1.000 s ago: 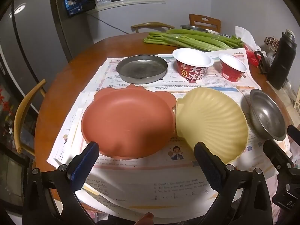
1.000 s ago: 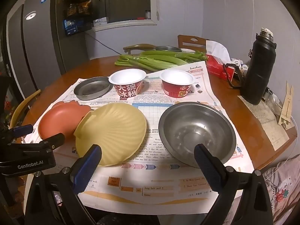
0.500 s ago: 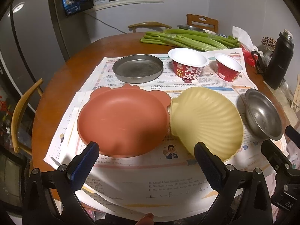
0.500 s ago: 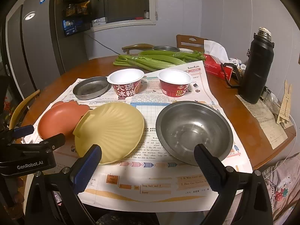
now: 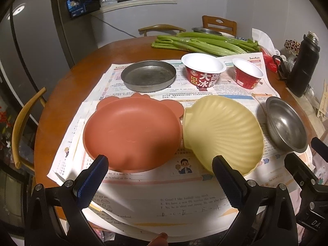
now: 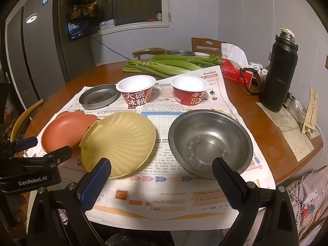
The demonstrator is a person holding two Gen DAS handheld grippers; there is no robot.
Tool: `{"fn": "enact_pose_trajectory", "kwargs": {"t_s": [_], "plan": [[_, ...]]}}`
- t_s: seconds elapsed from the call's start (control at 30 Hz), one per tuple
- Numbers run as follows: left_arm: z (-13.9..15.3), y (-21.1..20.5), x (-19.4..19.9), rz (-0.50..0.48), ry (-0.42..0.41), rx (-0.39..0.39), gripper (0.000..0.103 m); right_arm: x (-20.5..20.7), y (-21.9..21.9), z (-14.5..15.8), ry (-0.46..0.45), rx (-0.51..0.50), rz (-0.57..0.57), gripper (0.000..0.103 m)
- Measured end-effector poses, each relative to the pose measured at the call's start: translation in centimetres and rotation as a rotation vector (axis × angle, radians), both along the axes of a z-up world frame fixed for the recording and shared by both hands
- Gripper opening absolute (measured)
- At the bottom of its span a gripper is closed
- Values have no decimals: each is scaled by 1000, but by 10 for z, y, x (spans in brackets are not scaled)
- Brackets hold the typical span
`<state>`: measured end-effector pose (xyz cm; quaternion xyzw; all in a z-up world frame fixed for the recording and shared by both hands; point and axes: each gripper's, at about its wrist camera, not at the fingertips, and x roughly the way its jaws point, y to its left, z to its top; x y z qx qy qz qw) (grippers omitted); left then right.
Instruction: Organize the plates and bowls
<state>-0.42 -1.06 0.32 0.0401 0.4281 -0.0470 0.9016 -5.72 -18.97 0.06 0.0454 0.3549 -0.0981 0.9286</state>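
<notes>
With both tongs, left [image 5: 160, 181] and right [image 6: 162, 182], spread and empty, the terracotta plate [image 5: 131, 135] at 12 o'clock probably needs a low rim pinch before stacking onto the touching yellow shell plate [image 5: 223, 131].

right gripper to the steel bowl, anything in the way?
Nothing visible. The right gripper hangs open just short of the steel bowl, with only flat newspaper under the gap. The yellow shell plate lies off to the left, apart from the bowl, and the two red cups sit behind it.
</notes>
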Motion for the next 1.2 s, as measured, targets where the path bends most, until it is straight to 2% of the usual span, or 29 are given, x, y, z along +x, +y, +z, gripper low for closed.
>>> {"fn": "enact_pose_trajectory", "kwargs": {"t_s": [0.57, 1.2], "plan": [[6, 12, 7, 19, -14, -1, 101, 12, 13, 7, -3, -11, 49, 99], [5, 65, 35, 144, -5, -9, 101, 62, 45, 12, 1, -17, 163, 99]]}}
